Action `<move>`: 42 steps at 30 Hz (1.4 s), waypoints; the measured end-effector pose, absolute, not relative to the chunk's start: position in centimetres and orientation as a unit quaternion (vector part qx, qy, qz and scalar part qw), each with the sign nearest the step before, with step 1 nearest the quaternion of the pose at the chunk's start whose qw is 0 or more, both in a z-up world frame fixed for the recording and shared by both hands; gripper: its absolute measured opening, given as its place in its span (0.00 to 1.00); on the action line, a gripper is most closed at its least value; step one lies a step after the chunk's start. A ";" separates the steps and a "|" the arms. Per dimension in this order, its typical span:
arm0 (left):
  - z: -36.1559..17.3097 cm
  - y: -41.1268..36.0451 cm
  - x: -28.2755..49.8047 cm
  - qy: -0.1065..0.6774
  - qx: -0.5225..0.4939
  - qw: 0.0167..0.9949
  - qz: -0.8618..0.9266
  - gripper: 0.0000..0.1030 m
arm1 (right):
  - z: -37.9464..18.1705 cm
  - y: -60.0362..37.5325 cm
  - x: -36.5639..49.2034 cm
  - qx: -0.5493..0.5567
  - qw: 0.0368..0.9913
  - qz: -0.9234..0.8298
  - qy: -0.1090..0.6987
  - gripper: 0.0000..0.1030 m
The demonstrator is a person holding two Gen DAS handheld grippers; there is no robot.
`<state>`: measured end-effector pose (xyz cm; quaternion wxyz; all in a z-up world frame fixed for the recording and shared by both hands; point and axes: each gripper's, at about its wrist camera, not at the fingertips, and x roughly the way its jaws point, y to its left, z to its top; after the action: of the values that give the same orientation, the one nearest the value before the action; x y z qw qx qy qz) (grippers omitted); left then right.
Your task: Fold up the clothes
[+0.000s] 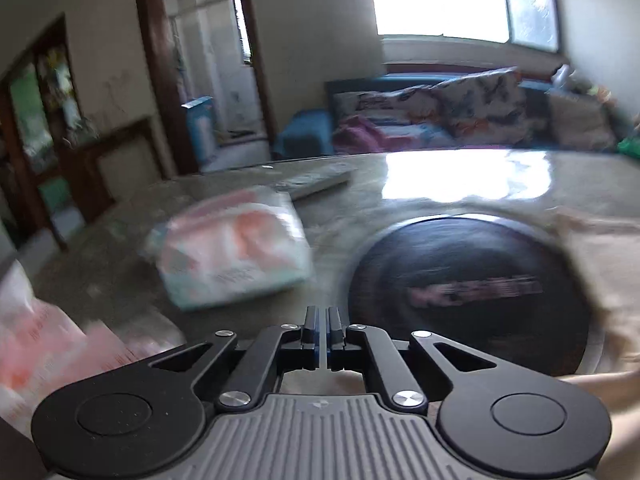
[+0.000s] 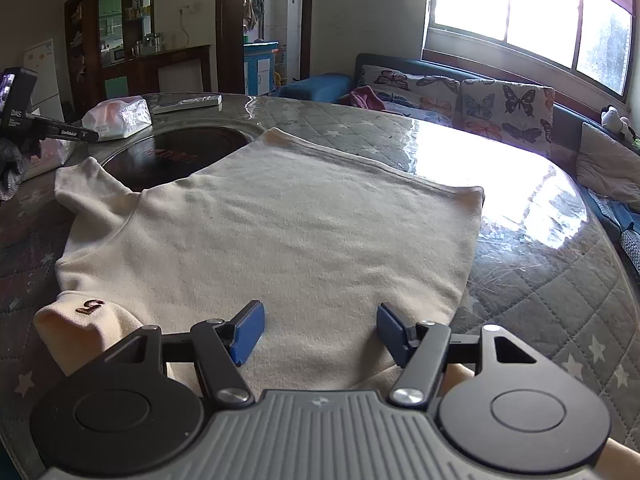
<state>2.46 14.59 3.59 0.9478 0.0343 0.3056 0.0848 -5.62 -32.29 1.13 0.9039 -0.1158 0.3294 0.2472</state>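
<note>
Right wrist view: cream shirt [image 2: 280,220] lies spread flat on the table [image 2: 540,280], straight ahead of and under the right gripper [image 2: 320,330], probably laid out for folding. Jaws spread wide, holding nothing, just above the near edge. One sleeve [image 2: 92,184] sticks out far left. Left gripper [image 1: 323,334] pressed together, seemingly empty, with a tissue pack [image 1: 232,248] ahead-left; that view is blurred.

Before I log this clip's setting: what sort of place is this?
Most likely a home living or dining room: a sofa with butterfly cushions under a window, and a round table holding the cream garment.
</note>
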 end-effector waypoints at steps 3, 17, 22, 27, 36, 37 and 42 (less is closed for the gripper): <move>3.8 12.8 0.7 0.308 0.050 0.949 0.050 0.19 | 2.2 -31.6 -6.1 -0.133 0.901 0.260 0.322 0.60; 1.9 16.2 -0.5 0.339 0.021 0.925 0.169 0.48 | 3.4 -19.7 -9.7 -0.222 0.817 0.436 0.306 0.41; 1.5 16.6 -0.8 0.338 -0.002 0.930 0.142 0.21 | 3.2 -15.6 -10.7 -0.253 0.781 0.484 0.303 0.28; 1.8 15.7 -1.1 0.325 0.010 0.937 0.125 0.03 | 2.3 -15.3 -10.6 -0.256 0.781 0.477 0.312 0.12; 4.6 15.9 -2.1 0.272 0.026 0.951 0.144 0.03 | 3.3 -16.5 -10.9 -0.225 0.774 0.498 0.319 0.06; 4.3 16.0 -2.0 0.276 0.028 0.950 0.145 0.03 | 3.2 -16.6 -11.0 -0.227 0.774 0.499 0.318 0.06; 2.8 16.2 -1.6 0.293 0.037 0.943 0.154 0.03 | 3.0 -16.8 -11.7 -0.236 0.770 0.504 0.312 0.13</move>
<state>-1.63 16.23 2.83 0.9430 0.0366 0.2929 0.1540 -11.74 -16.81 3.02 0.7704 -0.2356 0.3122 0.5035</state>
